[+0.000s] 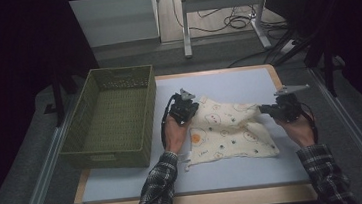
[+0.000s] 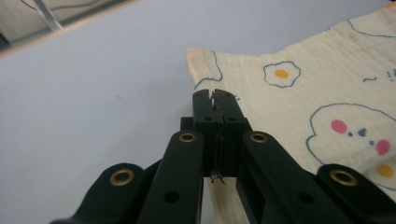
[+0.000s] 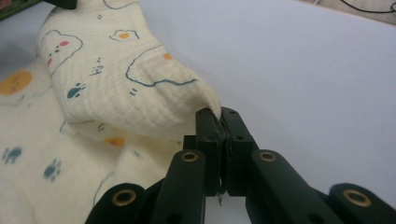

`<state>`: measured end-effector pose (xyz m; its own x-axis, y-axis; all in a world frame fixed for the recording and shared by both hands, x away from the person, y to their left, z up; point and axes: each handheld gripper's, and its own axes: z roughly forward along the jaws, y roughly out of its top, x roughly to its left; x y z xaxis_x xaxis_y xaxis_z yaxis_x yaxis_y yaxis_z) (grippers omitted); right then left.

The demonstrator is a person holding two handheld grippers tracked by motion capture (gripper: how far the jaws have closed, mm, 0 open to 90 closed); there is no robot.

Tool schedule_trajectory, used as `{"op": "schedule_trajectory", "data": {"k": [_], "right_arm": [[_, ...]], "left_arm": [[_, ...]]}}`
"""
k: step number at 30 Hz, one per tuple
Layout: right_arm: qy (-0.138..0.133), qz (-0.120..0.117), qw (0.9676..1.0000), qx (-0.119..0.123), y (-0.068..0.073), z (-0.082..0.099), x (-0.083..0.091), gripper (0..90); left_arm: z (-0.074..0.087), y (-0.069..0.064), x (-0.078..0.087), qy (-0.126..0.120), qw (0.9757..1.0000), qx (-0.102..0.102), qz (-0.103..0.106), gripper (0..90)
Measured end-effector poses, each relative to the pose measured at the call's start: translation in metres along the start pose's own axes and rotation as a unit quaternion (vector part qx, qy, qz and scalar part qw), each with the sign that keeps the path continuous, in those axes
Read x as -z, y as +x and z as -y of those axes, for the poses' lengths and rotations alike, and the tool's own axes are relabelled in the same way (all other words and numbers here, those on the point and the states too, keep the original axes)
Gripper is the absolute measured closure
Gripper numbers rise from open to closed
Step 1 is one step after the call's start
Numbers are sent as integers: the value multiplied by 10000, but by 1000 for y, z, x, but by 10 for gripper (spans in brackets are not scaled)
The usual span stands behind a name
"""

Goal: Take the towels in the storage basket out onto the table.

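Observation:
A cream cloth [image 1: 229, 130] printed with fried eggs, paw marks and little faces lies spread on the pale table [image 1: 247, 83]. My left gripper [image 1: 190, 112] is shut on the cloth's far left corner; in the left gripper view its jaws [image 2: 215, 105] pinch the fabric edge [image 2: 299, 88] flat between them. My right gripper [image 1: 265, 109] is shut on the far right corner. In the right gripper view that corner of the cloth [image 3: 140, 88] is lifted and curls over from the closed jaws [image 3: 219, 122], above the layer still lying on the table.
An olive green slatted basket [image 1: 115, 118] stands empty at the table's left, close to my left hand. Bare table surface lies beyond the cloth and along the front edge [image 1: 193, 201]. A metal stand and cables [image 1: 226, 17] are on the floor behind.

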<state>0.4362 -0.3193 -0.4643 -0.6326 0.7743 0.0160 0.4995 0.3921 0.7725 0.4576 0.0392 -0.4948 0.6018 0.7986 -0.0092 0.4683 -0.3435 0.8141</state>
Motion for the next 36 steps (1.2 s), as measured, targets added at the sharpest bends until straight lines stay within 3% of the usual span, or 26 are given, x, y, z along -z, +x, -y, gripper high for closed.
{"op": "schedule_trajectory", "data": {"k": [3,6,8,10,13,19,23,31,36], "right_arm": [[-6,85,10000,36,-3,-17,-9,863],[-8,260,9997,-23,-8,-32,-19,761],[-20,366,9993,-85,-11,-37,-25,685],[-53,418,9990,-145,-13,-38,-27,665],[7,375,9992,-119,-11,-33,-26,666],[84,224,9995,-189,-7,-11,-17,666],[151,129,9996,-201,-3,7,-9,667],[266,-193,9989,-326,15,49,17,758],[282,-217,9988,-346,27,70,35,759]], "left_arm": [[-4,7,2,-100,9996,32,-264,893],[-5,12,0,-102,9983,132,-550,884],[-4,16,-5,60,9977,225,-637,869],[1,18,-9,135,9967,298,-738,784],[7,16,-10,170,9967,316,-726,651],[16,6,2,121,9981,515,-330,460],[31,-11,12,174,9990,393,-73,380],[73,-35,44,281,9982,204,497,452],[90,-44,66,253,9968,175,734,493]]}}
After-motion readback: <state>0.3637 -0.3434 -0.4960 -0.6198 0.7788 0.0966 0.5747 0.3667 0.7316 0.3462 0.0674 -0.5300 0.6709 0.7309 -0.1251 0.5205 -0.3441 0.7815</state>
